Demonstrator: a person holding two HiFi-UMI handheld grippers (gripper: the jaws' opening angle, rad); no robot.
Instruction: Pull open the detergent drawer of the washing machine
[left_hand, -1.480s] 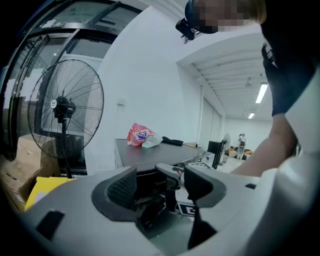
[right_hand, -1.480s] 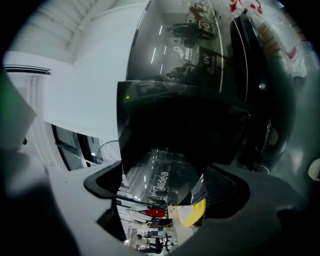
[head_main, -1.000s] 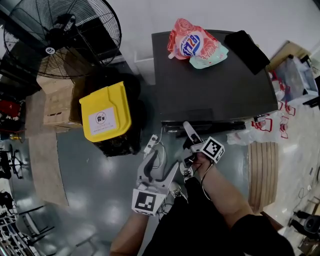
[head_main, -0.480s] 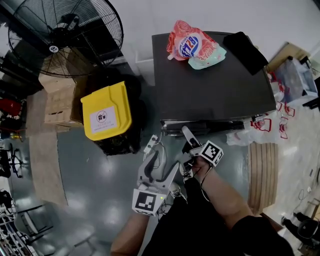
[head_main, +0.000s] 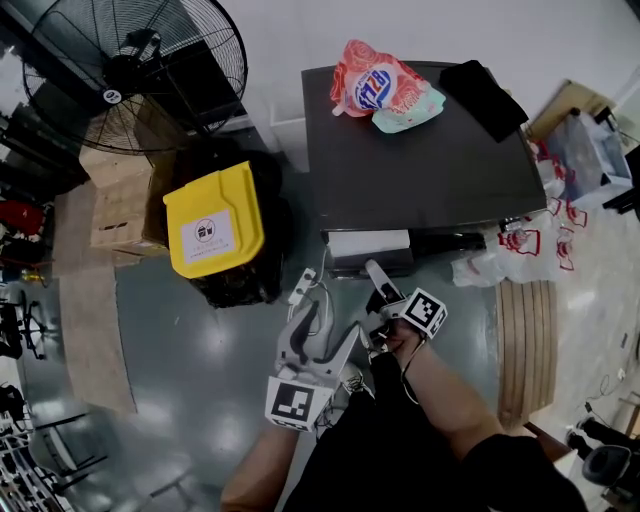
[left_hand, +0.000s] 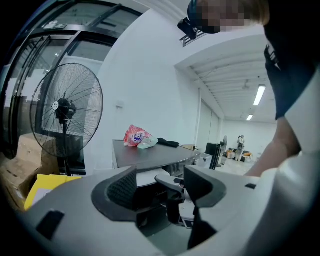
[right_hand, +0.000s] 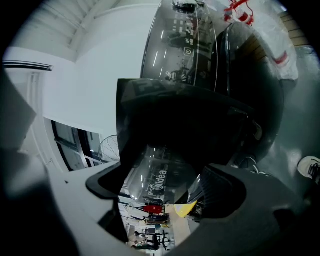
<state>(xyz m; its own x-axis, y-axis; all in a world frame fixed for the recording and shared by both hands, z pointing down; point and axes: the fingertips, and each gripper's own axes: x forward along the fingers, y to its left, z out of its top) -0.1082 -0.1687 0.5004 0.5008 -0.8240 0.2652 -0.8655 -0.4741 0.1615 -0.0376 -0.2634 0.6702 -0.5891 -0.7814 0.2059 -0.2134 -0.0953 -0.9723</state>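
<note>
One washing machine (head_main: 420, 170) has one detergent drawer (head_main: 368, 243) at the left corner of its front edge. The drawer stands slid out toward the person, long axis along that pull. Of two tongs, the right tongs (right_hand: 162, 190) are nearer, jaws apart at the drawer's front. The left tongs (left_hand: 160, 186) gape empty, lower-left.
</note>
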